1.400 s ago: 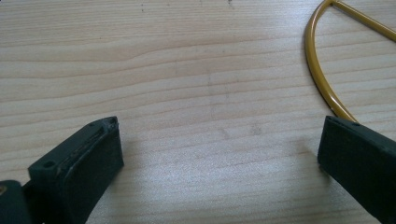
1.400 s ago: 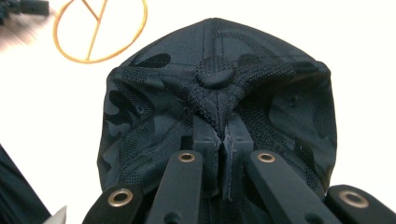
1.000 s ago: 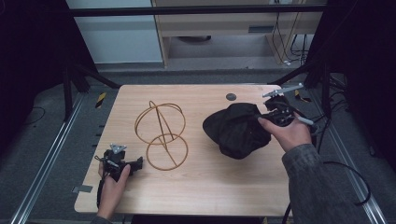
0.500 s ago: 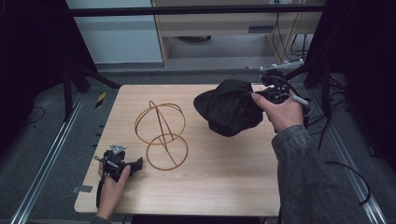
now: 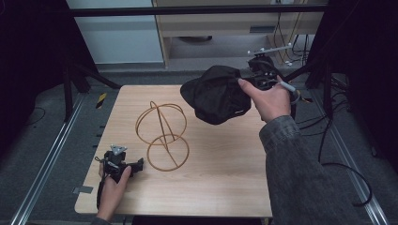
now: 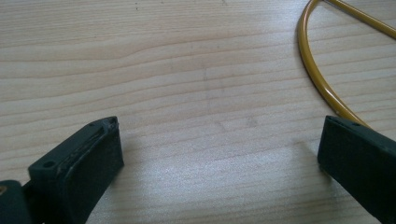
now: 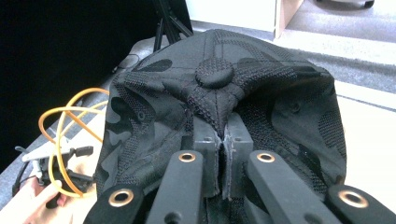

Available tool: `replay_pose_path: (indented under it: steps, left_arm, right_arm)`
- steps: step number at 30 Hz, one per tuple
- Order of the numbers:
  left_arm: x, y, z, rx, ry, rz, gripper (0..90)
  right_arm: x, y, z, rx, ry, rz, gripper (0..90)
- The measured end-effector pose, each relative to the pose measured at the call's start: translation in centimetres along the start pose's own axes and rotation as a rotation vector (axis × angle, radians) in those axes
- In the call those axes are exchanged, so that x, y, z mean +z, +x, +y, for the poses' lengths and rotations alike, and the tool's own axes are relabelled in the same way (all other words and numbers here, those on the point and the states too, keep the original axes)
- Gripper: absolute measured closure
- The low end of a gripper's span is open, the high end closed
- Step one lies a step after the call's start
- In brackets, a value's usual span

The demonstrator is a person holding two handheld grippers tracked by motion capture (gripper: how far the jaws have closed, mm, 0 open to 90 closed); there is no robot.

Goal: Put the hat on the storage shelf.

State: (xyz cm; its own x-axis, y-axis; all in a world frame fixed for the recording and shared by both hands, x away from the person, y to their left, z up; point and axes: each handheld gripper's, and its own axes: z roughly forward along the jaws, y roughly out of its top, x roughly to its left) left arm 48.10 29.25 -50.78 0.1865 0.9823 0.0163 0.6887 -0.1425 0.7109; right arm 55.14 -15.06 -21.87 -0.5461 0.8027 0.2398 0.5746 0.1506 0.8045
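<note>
A black camouflage cap (image 5: pixel 217 94) hangs in the air above the table's far right part. My right gripper (image 5: pixel 251 80) is shut on its fabric; in the right gripper view the two jaws pinch the cloth just below the cap's (image 7: pixel 219 93) top button. A gold wire stand (image 5: pixel 162 133), made of crossed hoops over a ring base, stands upright on the wooden table (image 5: pixel 225 178) left of the middle. My left gripper (image 5: pixel 139 163) rests on the table at the front left, open, its jaws apart over bare wood with the stand's gold ring (image 6: pixel 322 79) just past its right jaw.
A low shelf unit (image 5: pixel 225 23) and a white cabinet (image 5: pixel 117 37) stand on the floor beyond the table. Metal rails (image 5: pixel 42 168) run along the floor on both sides. A small black-and-yellow item (image 5: pixel 101 100) lies on the floor by the table's far left corner. Cables (image 5: pixel 338 140) trail at the right.
The right gripper has lifted the cap off the table and carried it up and toward the far side. The left gripper has stayed in place.
</note>
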Motion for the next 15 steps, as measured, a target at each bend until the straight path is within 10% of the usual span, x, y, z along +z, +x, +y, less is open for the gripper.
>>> replay_pose_path:
  steps: [15]
  left_arm:
    - [0.0, 0.0, 0.0, 0.0, 0.0, 0.0, 0.0]
  right_arm:
    - [-0.8, 3.2, 1.9, -0.048, -0.062, 0.053, 86.9]
